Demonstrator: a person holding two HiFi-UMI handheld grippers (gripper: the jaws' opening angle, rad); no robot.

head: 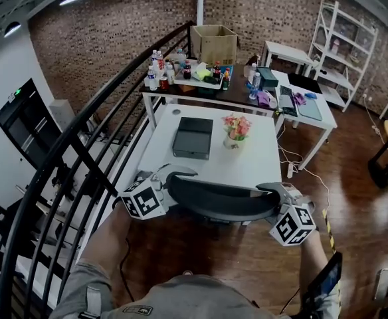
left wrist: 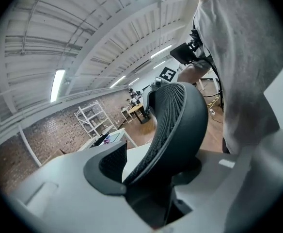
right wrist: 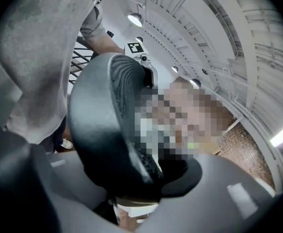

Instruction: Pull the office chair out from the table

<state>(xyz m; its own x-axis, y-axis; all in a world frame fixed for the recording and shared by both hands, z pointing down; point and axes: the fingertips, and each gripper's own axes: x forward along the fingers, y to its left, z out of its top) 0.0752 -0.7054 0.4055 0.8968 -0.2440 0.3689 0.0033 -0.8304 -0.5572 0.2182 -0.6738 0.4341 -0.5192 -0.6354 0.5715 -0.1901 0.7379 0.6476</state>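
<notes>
1. Brick walls and a brown wood floor (head: 353, 171) surround a white worktop (head: 250, 159). The chair (head: 220, 202) is tucked against its near edge, right in front of the person. Only its dark curved backrest shows in the head view.
2. The left tool (head: 173, 180) sits at the backrest's left end and the right tool (head: 270, 194) at its right end. Each gripper view shows the backrest's rim between the jaws. The jaws are narrowed onto it with the pads touching, so both tools appear to hold the chair.
3. The step in hand looks like the start of the pull. The rim is thick and rounded, so a shallow pinch could slide off. A deep, firm bite on each side is worth having before any load goes on.
4. Both tools should draw back together, straight toward the person. An uneven pull would likely swivel the seat rather than bring the chair out.
5. The pull is best kept level. Hauling upward or downward may only tilt the backrest.
6. The chair's seat and base are hidden below the backrest, so a slow start would show whether anything catches under the worktop.
7. A black railing (head: 94, 121) runs close on the left, so the path back should stay straight. The flowers (head: 236, 127) and dark case (head: 193, 137) stand well apart from the chair, but a jolt to the worktop could disturb them.
</notes>
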